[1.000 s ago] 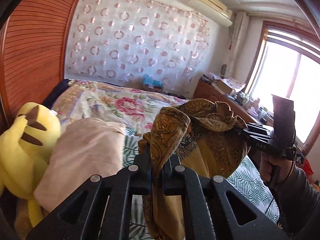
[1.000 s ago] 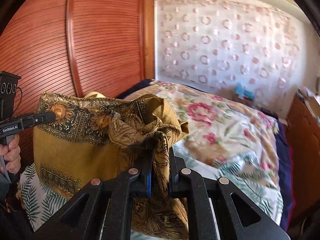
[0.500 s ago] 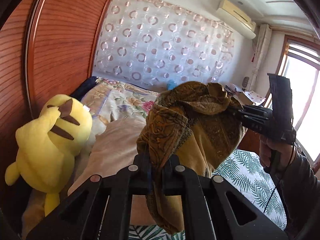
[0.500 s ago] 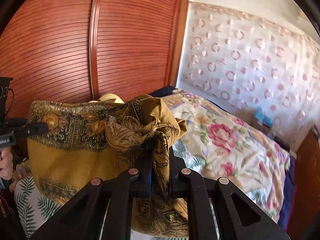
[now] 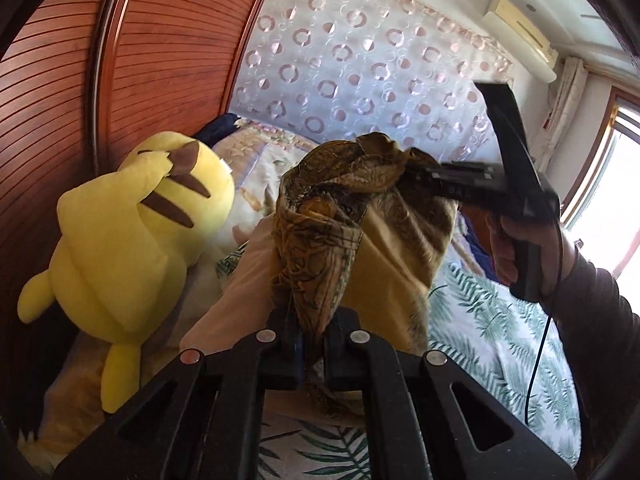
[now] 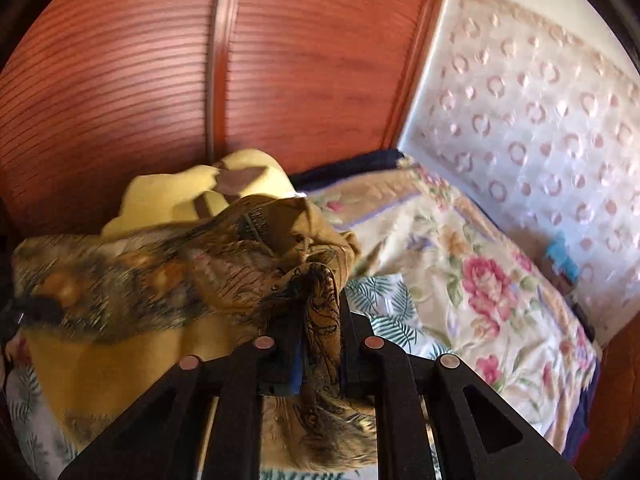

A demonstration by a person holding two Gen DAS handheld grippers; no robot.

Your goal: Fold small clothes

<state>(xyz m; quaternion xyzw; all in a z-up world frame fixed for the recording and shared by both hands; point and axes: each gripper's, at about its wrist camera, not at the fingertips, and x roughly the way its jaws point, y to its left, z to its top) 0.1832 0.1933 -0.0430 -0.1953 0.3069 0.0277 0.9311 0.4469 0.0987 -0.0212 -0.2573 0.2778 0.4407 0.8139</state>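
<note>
Between the clenched left hand-held gripper [image 5: 310,330] and the opening right hand-held gripper [image 6: 320,334], both grasping: ochre patterned cloth [image 5: 360,240].

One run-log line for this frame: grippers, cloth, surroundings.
left gripper: shut on mustard patterned cloth | right gripper: jaws opening, cloth between | cloth: held up over bed | yellow plush toy: left, against wooden wardrobe

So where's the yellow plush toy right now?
In the left wrist view, the yellow plush toy lies at the left on the bed, against the wooden wardrobe, beside the held-up golden cloth.
</note>
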